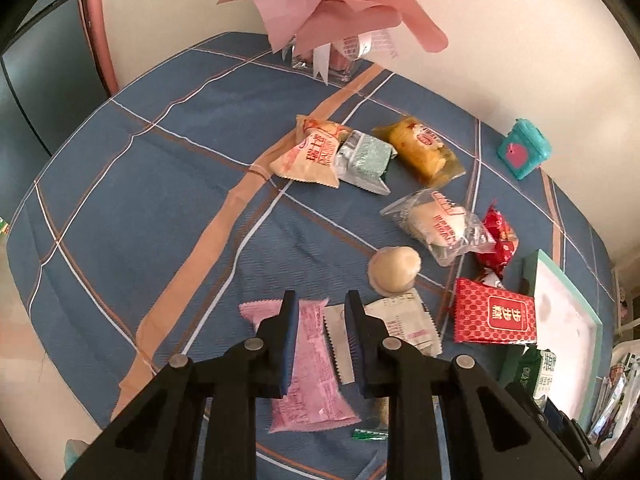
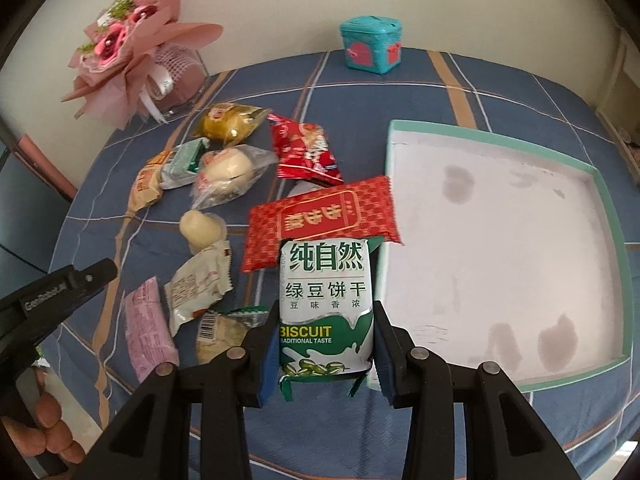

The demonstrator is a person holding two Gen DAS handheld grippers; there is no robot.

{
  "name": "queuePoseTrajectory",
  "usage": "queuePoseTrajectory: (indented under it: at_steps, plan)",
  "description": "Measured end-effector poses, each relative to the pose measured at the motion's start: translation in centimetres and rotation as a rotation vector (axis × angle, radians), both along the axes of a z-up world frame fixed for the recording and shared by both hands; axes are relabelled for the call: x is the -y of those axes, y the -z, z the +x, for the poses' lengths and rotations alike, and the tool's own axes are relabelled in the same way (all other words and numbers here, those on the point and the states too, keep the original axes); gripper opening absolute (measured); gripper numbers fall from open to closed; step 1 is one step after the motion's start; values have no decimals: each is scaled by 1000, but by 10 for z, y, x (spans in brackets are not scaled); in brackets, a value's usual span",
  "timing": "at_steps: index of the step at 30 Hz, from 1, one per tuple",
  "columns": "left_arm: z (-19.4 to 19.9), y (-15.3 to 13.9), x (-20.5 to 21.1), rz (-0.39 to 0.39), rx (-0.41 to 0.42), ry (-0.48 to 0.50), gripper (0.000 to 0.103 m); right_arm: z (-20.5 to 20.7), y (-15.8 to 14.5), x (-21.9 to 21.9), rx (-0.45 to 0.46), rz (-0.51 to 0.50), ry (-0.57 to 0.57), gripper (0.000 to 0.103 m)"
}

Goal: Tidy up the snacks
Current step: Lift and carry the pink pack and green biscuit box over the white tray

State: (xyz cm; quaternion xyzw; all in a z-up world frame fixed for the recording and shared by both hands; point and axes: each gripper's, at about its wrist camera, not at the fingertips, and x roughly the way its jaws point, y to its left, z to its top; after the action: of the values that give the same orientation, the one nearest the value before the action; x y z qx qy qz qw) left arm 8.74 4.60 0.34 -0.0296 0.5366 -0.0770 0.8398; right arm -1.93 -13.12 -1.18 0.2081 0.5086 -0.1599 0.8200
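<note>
Snacks (image 2: pixel 224 176) lie loose across the blue checked cloth of the bench (image 1: pixel 160 200); one of them, the biscuit pack (image 2: pixel 324 268), is up in my right claw (image 2: pixel 326 312). That claw is partly closed, with a pad pressed on each long side of the pack. The pack stands upright, its green-and-white face toward the camera. Behind it at 12 o'clock lies the red pack (image 2: pixel 320 216), and the box (image 2: pixel 616 240), teal-rimmed and pale inside, sits from 1 to 4 o'clock with nothing in it. The biscuit pack's right edge overlaps the box's near-left corner in this view; I cannot tell whether they touch. My left claw (image 1: pixel 321 296) is drawn in to a narrow gap and grips nothing. It points down over the pink pack (image 1: pixel 312 360), which lies flat on the cloth, its right edge clear of the right pad. Just beside that, at 3 o'clock, is the white pack (image 1: pixel 408 316), and the bun (image 1: pixel 394 270) rests at the white pack's far end. More wrapped snacks cluster at 1 o'clock in the left view, toward the bouquet (image 1: pixel 332 0) at 12 and the teal tin (image 1: pixel 524 148) at 2, near the wall.
</note>
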Motion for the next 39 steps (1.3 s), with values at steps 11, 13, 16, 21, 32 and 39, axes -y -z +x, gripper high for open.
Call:
queuePoseTrajectory:
  at_steps: [11, 13, 16, 21, 32, 39]
  plan:
    - [6, 36, -9, 87, -142, -45, 38, 1, 18, -3, -79, 3, -30, 42]
    - [5, 42, -10, 89, -170, -42, 41, 1, 19, -4, -86, -4, -34, 42]
    - [3, 47, -8, 97, -187, -28, 48, 1, 19, -3, -90, -6, -33, 42]
    - [0, 61, -7, 75, -225, -9, 48, 2, 19, -5, -102, -18, -40, 42]
    - [1, 71, -10, 90, -242, -8, 40, 3, 19, -5, -104, -20, -41, 42]
    - [0, 47, -22, 40, -177, -33, 40, 3, 19, -6, -104, -15, -39, 42]
